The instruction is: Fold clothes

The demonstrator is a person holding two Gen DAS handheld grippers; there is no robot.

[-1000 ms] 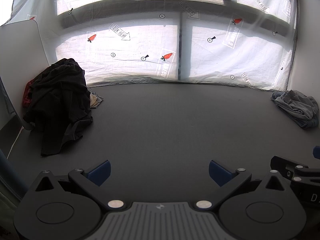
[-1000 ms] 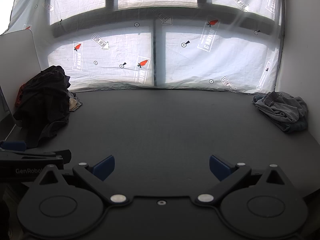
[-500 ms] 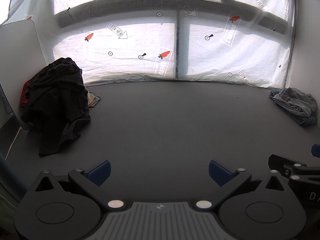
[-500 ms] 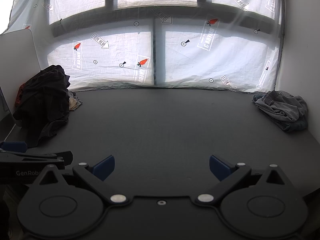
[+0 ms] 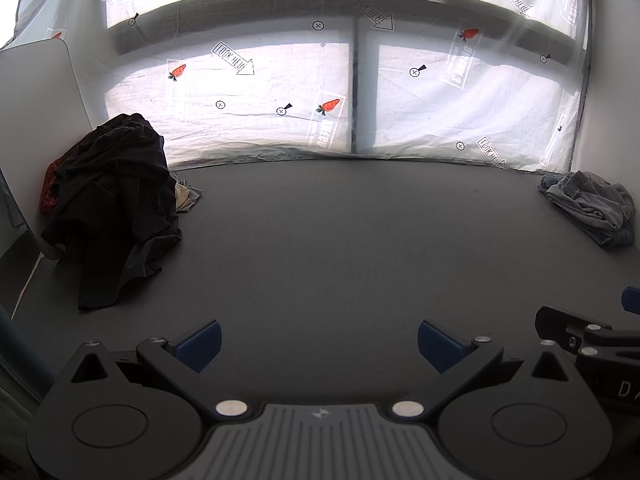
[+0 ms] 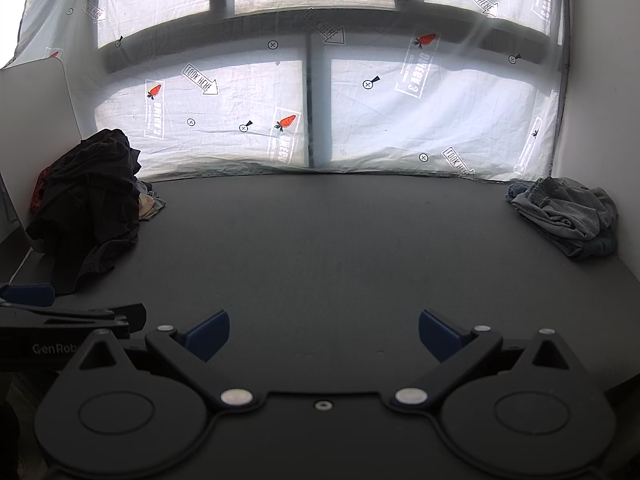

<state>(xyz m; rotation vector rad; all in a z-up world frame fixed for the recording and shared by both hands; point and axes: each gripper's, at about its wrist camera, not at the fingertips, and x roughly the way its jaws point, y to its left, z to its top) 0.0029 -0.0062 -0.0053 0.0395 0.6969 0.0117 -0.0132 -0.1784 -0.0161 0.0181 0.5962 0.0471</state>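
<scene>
A heap of dark clothes (image 5: 112,200) lies at the far left of the dark grey table (image 5: 340,240), with red and beige cloth showing under it; it also shows in the right wrist view (image 6: 88,208). A crumpled grey garment (image 5: 588,208) lies at the far right, also in the right wrist view (image 6: 568,216). My left gripper (image 5: 318,344) is open and empty above the table's near side. My right gripper (image 6: 324,334) is open and empty beside it. Each gripper shows at the edge of the other's view.
A white plastic sheet with printed arrows and carrots (image 5: 320,100) covers the windows behind the table. A white panel (image 5: 36,92) stands at the left behind the dark heap. A white wall (image 6: 600,120) closes the right side.
Both grippers have shifted only slightly, the left one a little toward the left. Both stay open and empty. The clothes have not moved.
</scene>
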